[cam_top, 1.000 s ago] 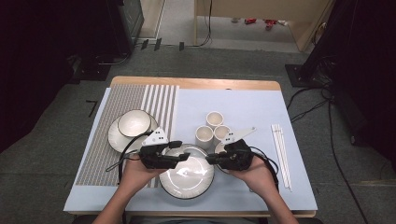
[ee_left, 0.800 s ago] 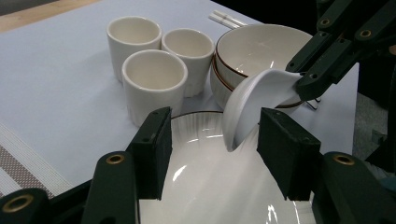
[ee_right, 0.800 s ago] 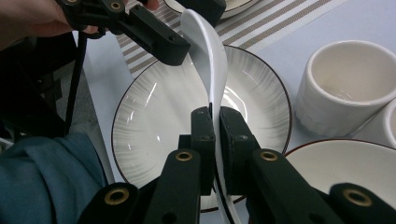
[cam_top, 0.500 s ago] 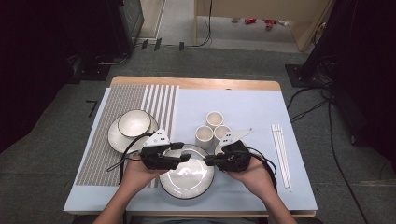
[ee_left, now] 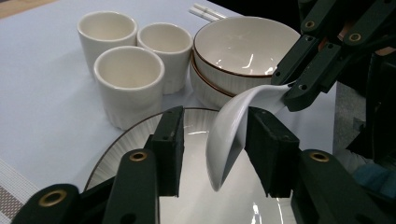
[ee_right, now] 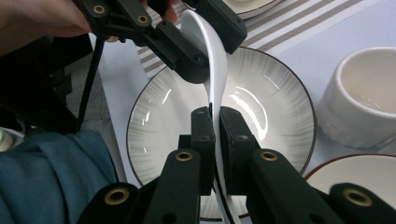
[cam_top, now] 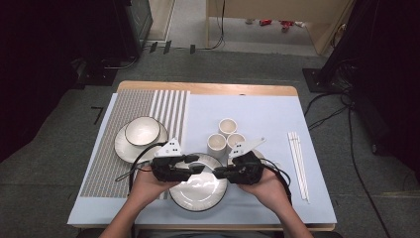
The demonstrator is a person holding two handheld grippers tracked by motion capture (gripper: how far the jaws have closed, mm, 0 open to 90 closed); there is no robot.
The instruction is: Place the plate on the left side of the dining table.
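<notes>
Now right gripper (ee_right: 214, 122) jaws clamped on spoon (ee_right: 212, 60) handle. Left gripper (ee_left: 214, 145) jaws have just been closing, apart yet, spoon bowl end between them, right pad near or touching, left pad clear. Spoon long axis runs gripper to gripper, level over plate (cam_top: 198, 196). Left jaws straddle it crosswise; closing further, I judge, takes the handover. Cups (cam_top: 226, 135) beyond, well apart.

Ahead of the plate (cam_top: 198, 191), three cups (cam_top: 226, 135) crowd together with stacked bowls (ee_left: 238, 51) just beside them — a tight passage. Left, a bowl on a plate (cam_top: 142, 132) blocks the striped mat (cam_top: 124, 109); chopsticks (cam_top: 297, 161) edge the right. The far counter (cam_top: 257, 106) lies open.
</notes>
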